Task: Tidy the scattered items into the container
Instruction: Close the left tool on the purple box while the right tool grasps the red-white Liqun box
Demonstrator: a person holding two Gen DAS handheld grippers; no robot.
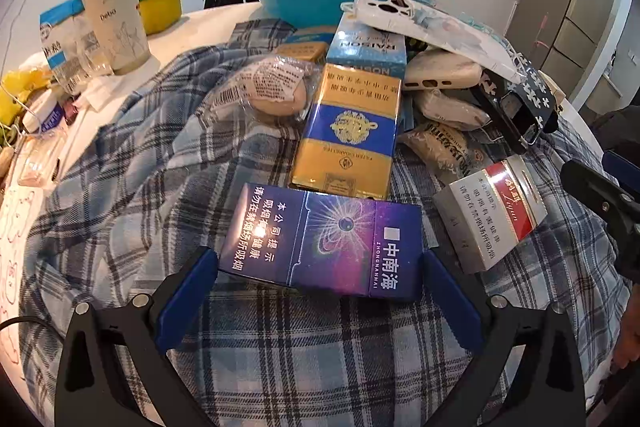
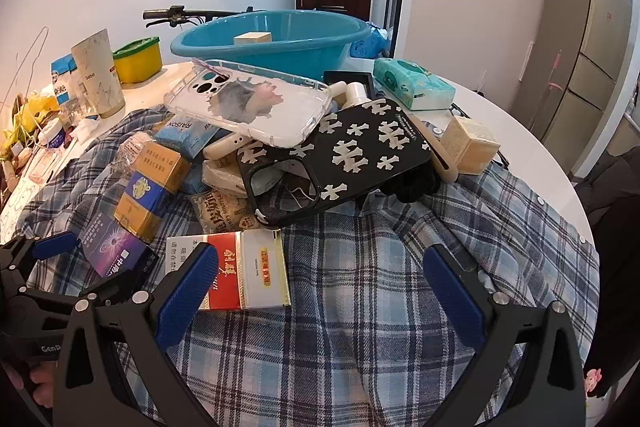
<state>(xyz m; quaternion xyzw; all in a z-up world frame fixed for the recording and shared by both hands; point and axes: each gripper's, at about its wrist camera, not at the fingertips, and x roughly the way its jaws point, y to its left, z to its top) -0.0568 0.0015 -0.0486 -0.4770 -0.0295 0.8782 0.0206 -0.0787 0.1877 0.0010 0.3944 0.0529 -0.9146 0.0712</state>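
A heap of cigarette packs and phone cases lies on a plaid cloth. Nearest is a purple pack, lying flat. Behind the heap stands a blue plastic basin, holding one small box.

A shirt lies spread on the table, and a heap of small things lies on the shirt. The basin stands behind the heap, with one small box in it. Left of the basin stand a tub and a cup. In the heap one phone case lies on top, partly over another phone case. A tissue pack lies behind on the right.
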